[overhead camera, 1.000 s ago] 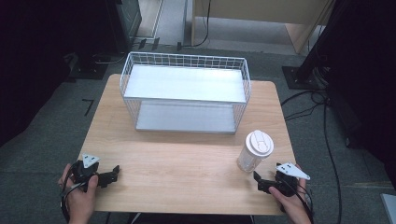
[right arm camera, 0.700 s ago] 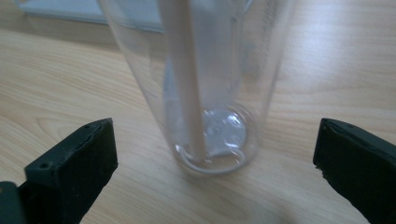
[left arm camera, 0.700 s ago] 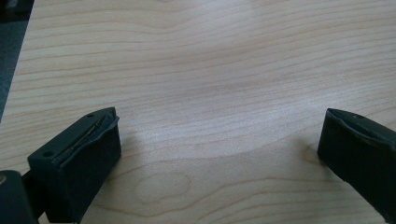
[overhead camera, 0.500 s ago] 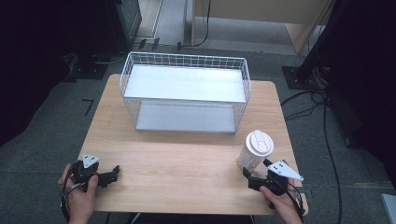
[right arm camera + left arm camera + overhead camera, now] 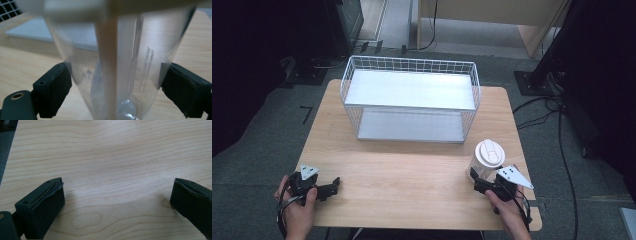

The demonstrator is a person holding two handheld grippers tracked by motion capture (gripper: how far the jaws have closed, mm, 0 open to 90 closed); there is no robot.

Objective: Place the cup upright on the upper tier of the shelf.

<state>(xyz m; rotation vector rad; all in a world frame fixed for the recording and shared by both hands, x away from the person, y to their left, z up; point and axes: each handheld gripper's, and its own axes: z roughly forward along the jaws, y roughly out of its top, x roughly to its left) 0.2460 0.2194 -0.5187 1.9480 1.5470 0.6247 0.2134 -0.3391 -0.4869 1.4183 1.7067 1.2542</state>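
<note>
A clear plastic cup [image 5: 486,159] with a white lid stands near the table's front right corner. My right gripper [image 5: 477,181] is at its base. In the right gripper view the cup [image 5: 120,50] sits between the two black jaws of that gripper [image 5: 116,82], and each jaw rests against a side wall. The cup's top is blurred. My left gripper [image 5: 332,187] lies at the front left of the wooden table [image 5: 412,185]. Its jaws [image 5: 117,195] stand wide apart over bare wood with nothing between them.
A white wire basket [image 5: 409,61] with a pale flat floor stands across the back half of the table. Dark floor, cables and furniture legs surround the table. A hand holds each gripper at the front edge.
My right gripper has moved forward and left to the cup, and its jaws now sit on both sides of it. The left gripper has stayed in place.
</note>
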